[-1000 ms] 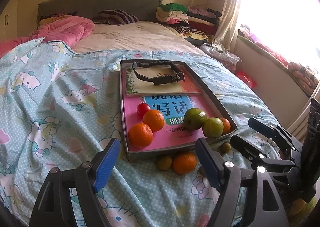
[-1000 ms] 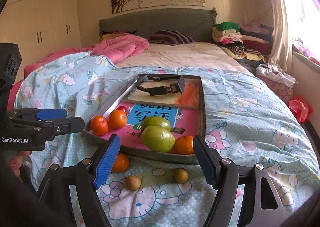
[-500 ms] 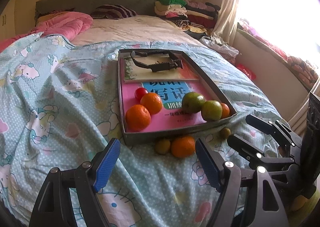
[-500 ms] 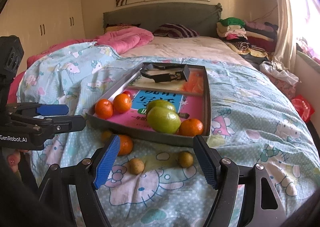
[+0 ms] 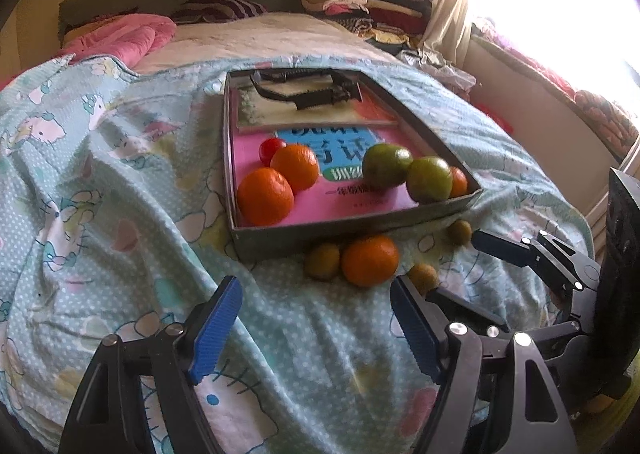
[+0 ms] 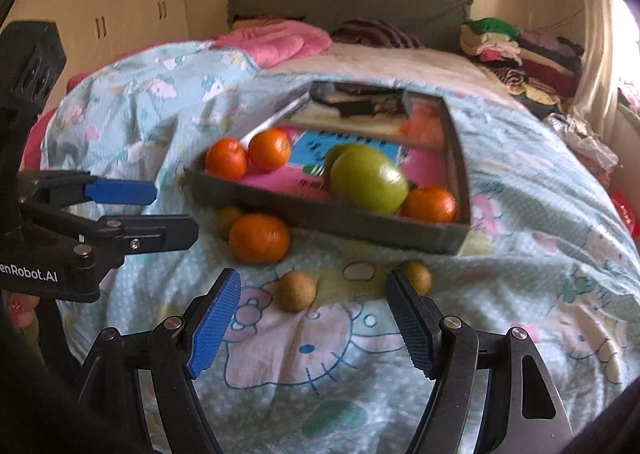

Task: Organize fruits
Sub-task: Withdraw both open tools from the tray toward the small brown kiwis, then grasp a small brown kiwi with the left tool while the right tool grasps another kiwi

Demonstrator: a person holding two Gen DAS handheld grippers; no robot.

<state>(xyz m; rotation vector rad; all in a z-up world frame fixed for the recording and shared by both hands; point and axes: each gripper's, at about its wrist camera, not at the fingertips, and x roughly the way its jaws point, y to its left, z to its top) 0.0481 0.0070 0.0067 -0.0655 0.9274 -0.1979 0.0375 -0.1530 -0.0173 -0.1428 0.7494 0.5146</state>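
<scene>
Claws first: the left claw [image 5: 316,328] hangs over the quilt [image 5: 120,213] with its blue pads apart and closing, nothing between them; the right claw [image 6: 314,324] is likewise apart and closing, gripping nothing. In the right wrist view a small brown fruit [image 6: 297,291] lies on the quilt just ahead of the right claw's gap, nearer its left pad, and a second brown fruit [image 6: 418,276] sits just beyond the tip of its right pad. Farther out and to the left is a loose orange [image 6: 259,238], with a third brown fruit [image 6: 229,218] touching its far side, both close against the tray's near wall. In the left wrist view that loose orange [image 5: 370,260] lies ahead of the left claw, toward its right pad, with a brown fruit [image 5: 322,261] touching it on the left. Beyond them the tray [image 5: 340,230] rests on the bed and holds two oranges [image 5: 265,195] at its near left, a small red fruit [image 5: 271,148] behind them, two green fruits [image 5: 429,178] at the near right, and another orange [image 5: 459,181] in the right corner. A book [image 5: 320,113] and a black object [image 5: 312,95] fill the tray's far end.
</scene>
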